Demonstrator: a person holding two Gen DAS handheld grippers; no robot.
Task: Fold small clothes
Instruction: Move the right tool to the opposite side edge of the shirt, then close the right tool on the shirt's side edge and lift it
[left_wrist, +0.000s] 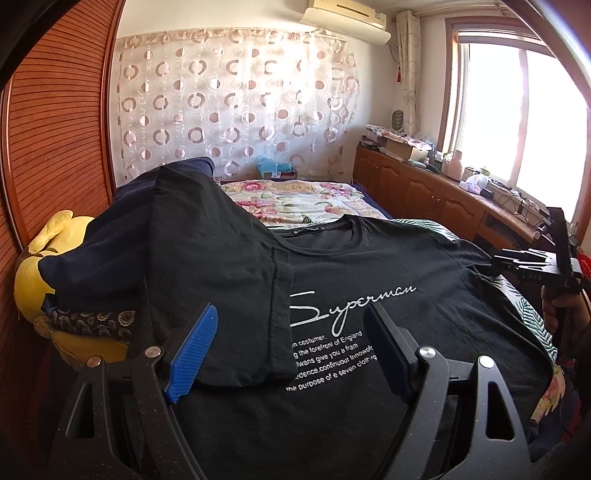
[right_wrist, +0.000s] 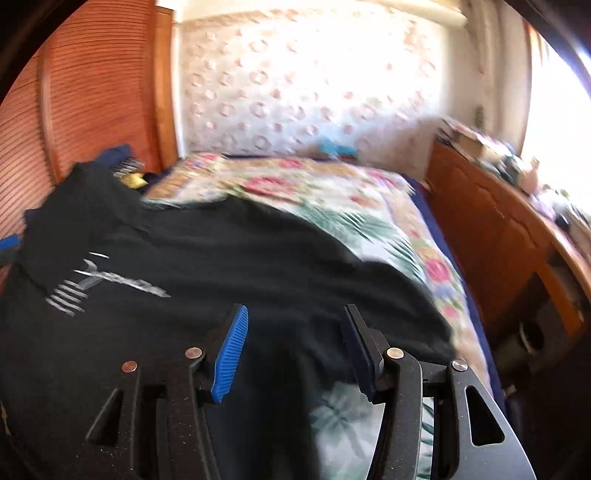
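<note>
A black T-shirt (left_wrist: 388, 258) with white "Superman" lettering lies face up on the bed. Its left sleeve and side (left_wrist: 221, 266) are folded over onto the chest. My left gripper (left_wrist: 291, 321) is open and empty, just above the shirt's lower front. The right gripper (left_wrist: 517, 258) shows in the left wrist view at the shirt's right sleeve. In the blurred right wrist view the right gripper (right_wrist: 295, 332) is open above the shirt's right side (right_wrist: 295, 258), holding nothing.
A floral quilt (left_wrist: 295, 199) covers the bed. A yellow plush toy (left_wrist: 40, 266) and dark blue clothes (left_wrist: 122, 221) sit at the left by a wooden wardrobe (left_wrist: 55, 129). A cluttered wooden cabinet (left_wrist: 424, 184) runs along the right under the window.
</note>
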